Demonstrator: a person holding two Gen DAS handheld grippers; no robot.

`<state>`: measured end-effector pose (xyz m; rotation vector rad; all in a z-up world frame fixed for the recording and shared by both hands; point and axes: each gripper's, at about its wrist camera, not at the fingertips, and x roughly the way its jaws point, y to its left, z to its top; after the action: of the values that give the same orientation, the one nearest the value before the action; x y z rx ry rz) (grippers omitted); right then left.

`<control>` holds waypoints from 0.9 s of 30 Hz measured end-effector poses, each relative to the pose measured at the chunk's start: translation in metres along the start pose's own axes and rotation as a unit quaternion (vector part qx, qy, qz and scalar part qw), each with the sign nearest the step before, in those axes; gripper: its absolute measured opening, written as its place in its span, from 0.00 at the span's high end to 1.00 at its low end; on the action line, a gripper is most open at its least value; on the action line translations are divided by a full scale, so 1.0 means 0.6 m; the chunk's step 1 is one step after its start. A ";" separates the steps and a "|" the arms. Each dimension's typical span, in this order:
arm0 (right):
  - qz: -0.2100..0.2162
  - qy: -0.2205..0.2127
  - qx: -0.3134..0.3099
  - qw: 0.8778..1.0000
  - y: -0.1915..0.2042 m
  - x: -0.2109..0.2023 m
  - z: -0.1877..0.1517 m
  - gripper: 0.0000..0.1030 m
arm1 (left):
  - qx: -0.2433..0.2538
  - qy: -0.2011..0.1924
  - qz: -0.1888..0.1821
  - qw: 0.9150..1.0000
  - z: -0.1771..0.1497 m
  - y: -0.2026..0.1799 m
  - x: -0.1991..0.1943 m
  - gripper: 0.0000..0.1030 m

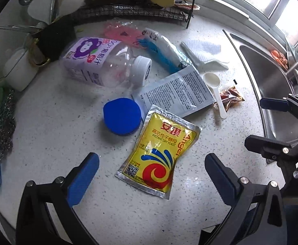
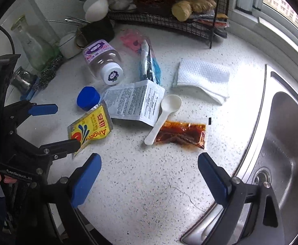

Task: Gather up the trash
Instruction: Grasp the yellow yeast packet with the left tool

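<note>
Speckled white counter (image 1: 53, 122) fills most of both views. Steel sink (image 2: 287, 143) occupies the right side of the right wrist frame. Black wire rack (image 2: 169, 20) runs along the top, holding ginger.

Trash lies scattered at centre frame. Clear plastic bottle (image 1: 96, 61) with purple label and white cap lies on its side, upper left of centre in the left wrist view. Folded paper towel (image 2: 204, 77) sits right of centre, apart from the other items. White printed packet (image 1: 179, 94) lies flat at centre; its lower edge overlaps the top of the yellow yeast packet (image 1: 161, 153). Blue-and-clear wrapper (image 1: 163, 51) lies diagonally above the white packet. Blue lid (image 1: 121, 116) sits just left of the yeast packet, touching the white packet's corner. White plastic spoon (image 2: 161, 118) rests with its handle against the brown sauce sachet (image 2: 181, 134).

Left gripper (image 1: 152, 175): fingers spread wide, empty, the yeast packet's lower half between them in frame. Right gripper (image 2: 149, 175): fingers spread wide, empty, bare counter between them, sauce sachet just above the right finger tip.
</note>
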<state>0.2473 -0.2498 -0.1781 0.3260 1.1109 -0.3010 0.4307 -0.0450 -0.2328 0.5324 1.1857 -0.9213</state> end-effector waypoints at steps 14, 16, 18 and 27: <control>-0.027 0.006 0.044 0.999 -0.007 0.022 0.007 0.07 | 0.057 0.013 -0.035 0.998 0.008 -0.008 0.045 0.33; -0.029 0.006 0.042 0.999 -0.009 0.023 0.005 0.07 | 0.053 0.016 -0.031 0.998 0.007 -0.011 0.044 0.41; -0.029 0.008 0.041 0.999 -0.008 0.026 0.010 0.07 | 0.057 0.017 -0.025 0.998 0.005 -0.020 0.044 0.47; -0.017 0.004 0.015 1.000 -0.010 0.009 0.023 0.07 | -0.013 0.007 -0.043 0.999 -0.023 -0.016 0.016 0.61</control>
<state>0.2586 -0.2612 -0.1778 0.3356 1.1213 -0.3466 0.4162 -0.0426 -0.2451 0.4708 1.2403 -0.9763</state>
